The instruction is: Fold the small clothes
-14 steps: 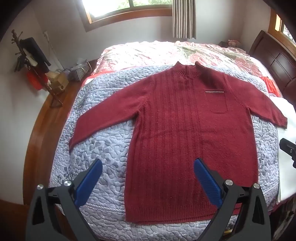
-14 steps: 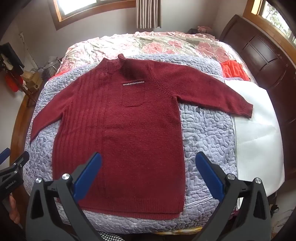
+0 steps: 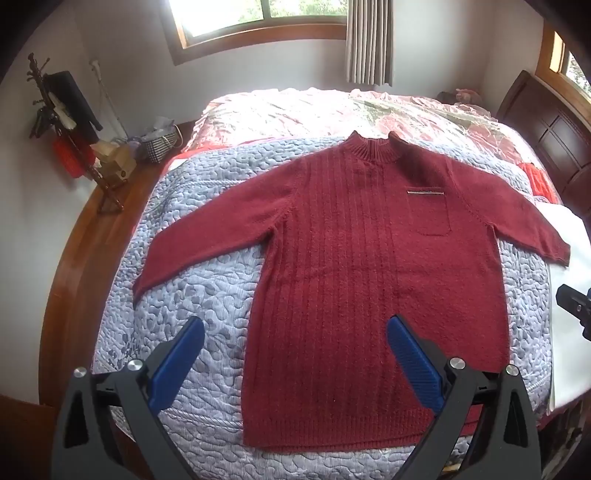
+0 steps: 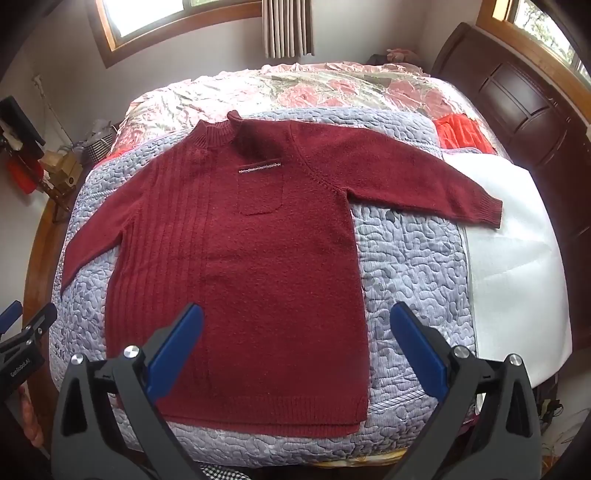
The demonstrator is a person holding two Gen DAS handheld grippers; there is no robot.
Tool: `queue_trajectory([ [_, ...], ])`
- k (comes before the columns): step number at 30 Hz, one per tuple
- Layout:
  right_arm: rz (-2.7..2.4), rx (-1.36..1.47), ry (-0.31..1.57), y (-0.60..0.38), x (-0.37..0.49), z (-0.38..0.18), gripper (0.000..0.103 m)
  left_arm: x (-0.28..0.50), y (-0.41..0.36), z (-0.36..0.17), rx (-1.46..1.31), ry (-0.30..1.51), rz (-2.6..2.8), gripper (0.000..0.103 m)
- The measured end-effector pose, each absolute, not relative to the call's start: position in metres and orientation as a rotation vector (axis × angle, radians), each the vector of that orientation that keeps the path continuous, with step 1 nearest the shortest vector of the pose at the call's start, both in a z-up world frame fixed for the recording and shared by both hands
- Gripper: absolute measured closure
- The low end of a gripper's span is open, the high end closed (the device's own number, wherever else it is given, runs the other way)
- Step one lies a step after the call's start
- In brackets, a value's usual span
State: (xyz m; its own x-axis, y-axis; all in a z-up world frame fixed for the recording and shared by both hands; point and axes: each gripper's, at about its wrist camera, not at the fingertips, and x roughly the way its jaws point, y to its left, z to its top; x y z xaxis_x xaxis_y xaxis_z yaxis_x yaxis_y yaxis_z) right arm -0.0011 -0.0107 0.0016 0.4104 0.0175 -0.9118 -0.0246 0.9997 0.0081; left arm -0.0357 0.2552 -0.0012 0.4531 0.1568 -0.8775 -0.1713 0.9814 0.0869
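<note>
Bedroom with white walls, a wood-framed window (image 3: 258,18) and a bed covered by a lavender quilted blanket (image 3: 207,295), seen from the left wrist camera. Spread flat on the blanket lies a dark red knitted sweater (image 3: 369,295), front up, collar toward the window, both sleeves stretched outward and down. A small chest pocket (image 3: 430,214) with a pale trim strip sits on the side nearer the dark wooden headboard (image 3: 554,147). The left gripper (image 3: 295,332) hangs above the sweater's lower hem, its blue-padded jaws spread wide and gripping nothing. A coat stand (image 3: 62,122) occupies the far left corner.

From the right wrist camera, the same sweater (image 4: 258,258) fills the centre of the blanket (image 4: 413,266). Its far sleeve cuff rests on a white sheet (image 4: 517,277) beside the blanket. The right gripper (image 4: 297,325) hovers over the hem's right corner, jaws wide apart and empty. The left gripper's tip (image 4: 26,328) shows at the left edge.
</note>
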Motion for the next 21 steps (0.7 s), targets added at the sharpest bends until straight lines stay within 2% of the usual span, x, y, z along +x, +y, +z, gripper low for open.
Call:
queue_trajectory([
  [21,0.023,-0.025,1.140,-0.0126,-0.0038,0.0021,0.003,-0.0372,0.2497,0.0003,0.002,1.078,0.201,0.004],
])
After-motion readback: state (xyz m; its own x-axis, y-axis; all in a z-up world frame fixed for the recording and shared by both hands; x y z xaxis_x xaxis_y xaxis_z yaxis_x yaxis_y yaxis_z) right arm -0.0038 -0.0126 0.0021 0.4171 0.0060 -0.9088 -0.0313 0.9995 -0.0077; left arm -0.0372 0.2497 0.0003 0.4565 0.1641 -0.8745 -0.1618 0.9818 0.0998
